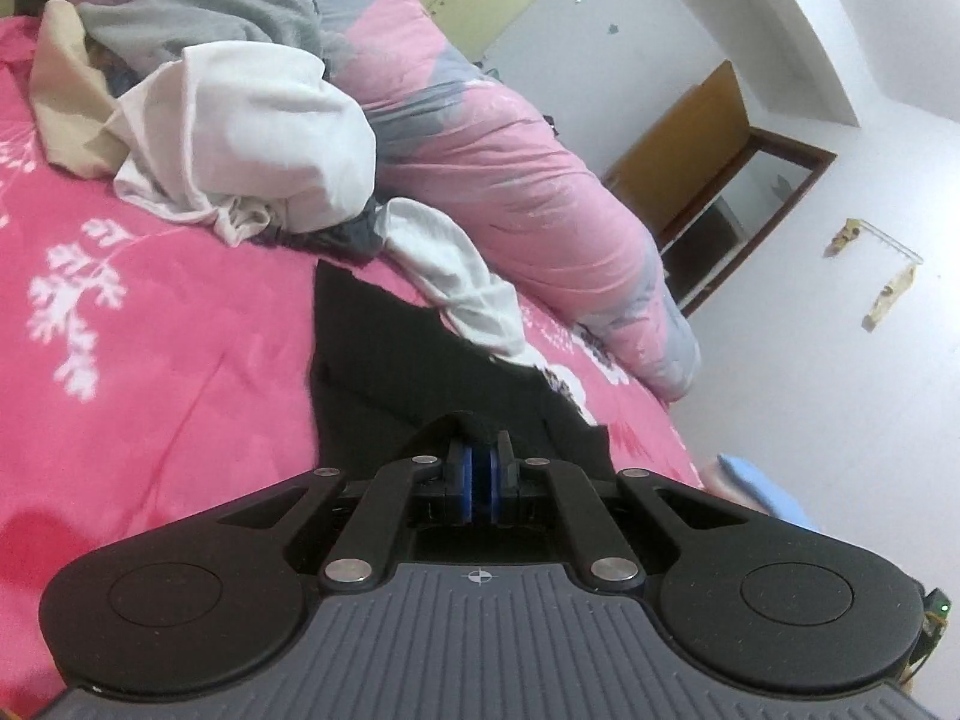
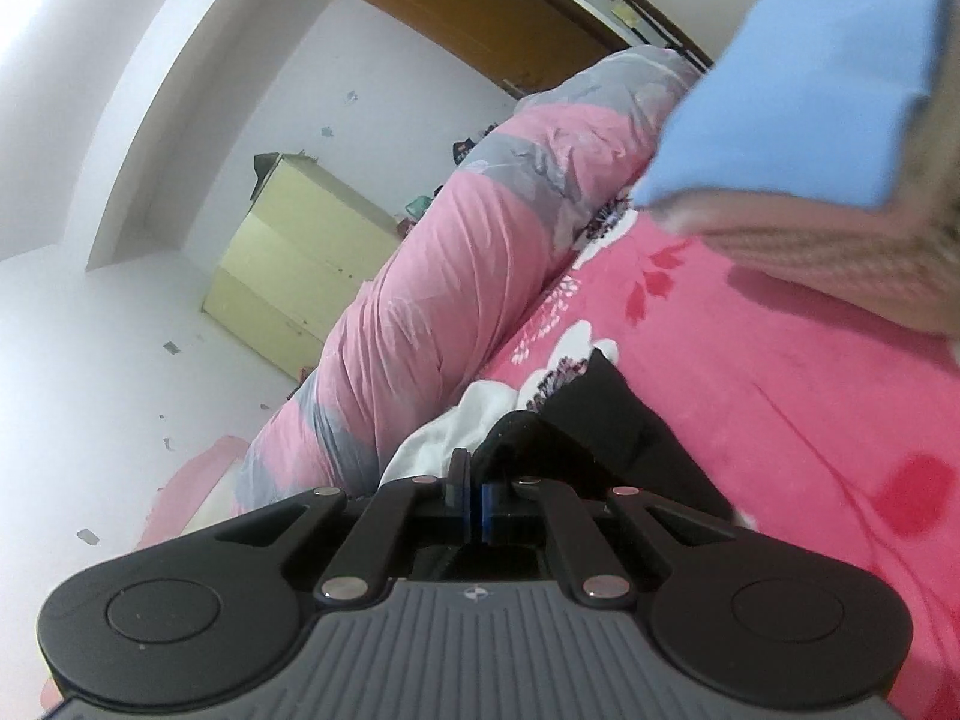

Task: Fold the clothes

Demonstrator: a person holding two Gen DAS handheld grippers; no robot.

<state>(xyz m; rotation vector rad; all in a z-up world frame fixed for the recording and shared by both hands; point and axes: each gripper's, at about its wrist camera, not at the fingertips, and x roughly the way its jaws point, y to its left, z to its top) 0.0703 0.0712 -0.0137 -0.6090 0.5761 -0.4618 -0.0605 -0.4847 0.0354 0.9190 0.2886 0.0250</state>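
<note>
One black garment [image 1: 384,360] lies on the pink flowered bedsheet [image 1: 168,372], and both grippers have hold of it. The left gripper [image 1: 478,461] has its jaws pinched nearly together on a raised fold of the black cloth, the rest of which stretches forward and left from the jaws across the sheet. The right gripper [image 2: 473,487] is likewise closed tight, with a bunched edge of the black garment [image 2: 600,420] rising just ahead and right of its jaws. Both tools are tilted sideways, so the bed runs at a slant in each view. Ahead of the left jaws, a white cloth [image 1: 462,282] touches the garment's far edge, and farther off sits a pile of white and grey clothes [image 1: 240,132]. A rolled pink and grey quilt [image 1: 516,180] lies beyond, to the right. Above the right jaws hangs something light blue [image 2: 804,78].
</note>
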